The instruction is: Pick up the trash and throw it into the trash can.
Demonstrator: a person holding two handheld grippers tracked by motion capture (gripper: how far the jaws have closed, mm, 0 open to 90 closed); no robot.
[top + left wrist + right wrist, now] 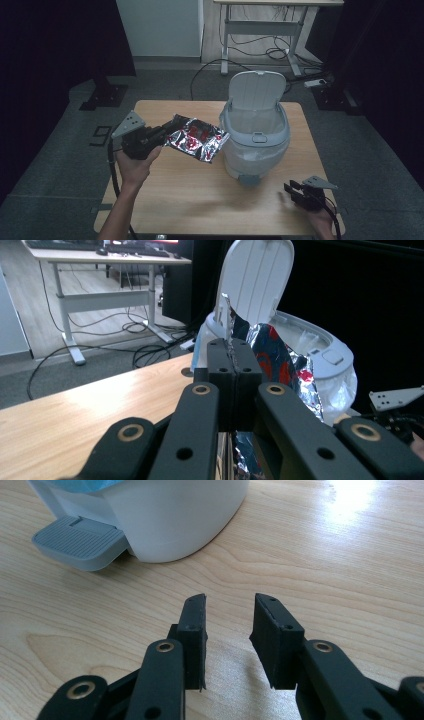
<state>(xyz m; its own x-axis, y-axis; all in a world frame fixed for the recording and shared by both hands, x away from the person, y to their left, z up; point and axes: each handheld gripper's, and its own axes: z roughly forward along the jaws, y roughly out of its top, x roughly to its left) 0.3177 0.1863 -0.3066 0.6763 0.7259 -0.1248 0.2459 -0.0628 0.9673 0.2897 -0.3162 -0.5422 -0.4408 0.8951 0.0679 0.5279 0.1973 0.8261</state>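
A shiny silver foil wrapper (pixel 196 138) with red print hangs in the air over the table's middle left, pinched at its left edge by my left gripper (pixel 168 131), which is shut on it. In the left gripper view the closed jaws clamp the wrapper (pixel 280 362) just in front of the bin. The small white pedal bin (pixel 256 135) stands right of it with its lid (pixel 257 90) raised and a clear liner inside. My right gripper (pixel 291 190) rests near the table's front right corner, jaws open and holding nothing (pixel 228 625), facing the bin's grey pedal (pixel 80 542).
The light wooden table (pixel 200 200) carries the bin alone. Beyond it are a grey floor, cables and a white desk frame (pixel 260 30). Dark curtains close off both sides.
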